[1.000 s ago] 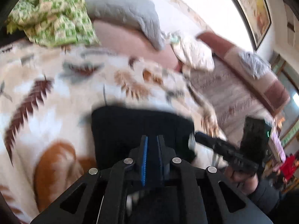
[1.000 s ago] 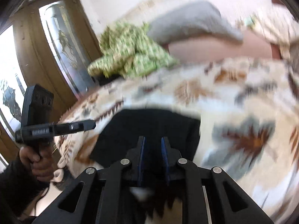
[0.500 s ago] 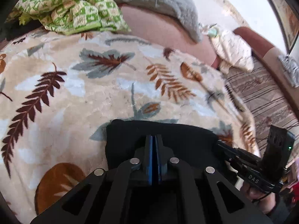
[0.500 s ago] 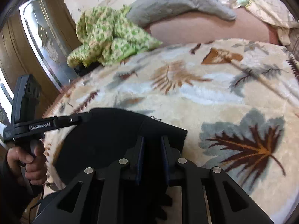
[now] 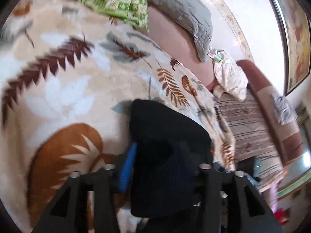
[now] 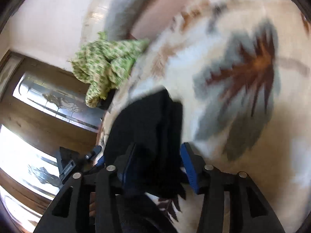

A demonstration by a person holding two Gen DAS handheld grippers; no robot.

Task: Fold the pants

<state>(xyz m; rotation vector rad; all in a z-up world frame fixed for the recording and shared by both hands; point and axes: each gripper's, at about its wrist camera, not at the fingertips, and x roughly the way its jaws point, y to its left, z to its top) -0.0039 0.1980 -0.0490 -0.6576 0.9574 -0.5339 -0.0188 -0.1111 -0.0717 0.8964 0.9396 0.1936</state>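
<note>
Left gripper (image 5: 165, 167): pointed forward and down over the bed, tilted so that the bed ran off at a slant. Its fingers stood spread wide; one blue pad (image 5: 127, 171) showed on the left, while the other finger was hidden behind black cloth.
Right gripper (image 6: 158, 165): also aimed down at the bed, rolled sharply to one side, so that the door and wall leaned at the left of its view. Its fingers (image 6: 189, 165) were parted, blue pads on either side of the black cloth, neither one pressed onto it as far as the blur allowed.
Pants (image 5: 167, 136): black, folded into a thick compact bundle, lying on the leaf-print blanket at the near edge of the bed, between the open fingers of both grippers. In the right wrist view the bundle (image 6: 147, 124) showed stacked layers along its right edge.
Leaf-print blanket (image 5: 77, 81): cream with brown, orange and grey leaves, spread over the bed under the pants.
Green patterned cloth (image 6: 103, 66): crumpled at the far end of the blanket.
Grey pillow (image 5: 184, 17): behind the green cloth, against the pink headboard.
Sharpness: both views were smeared, the right one more heavily.
</note>
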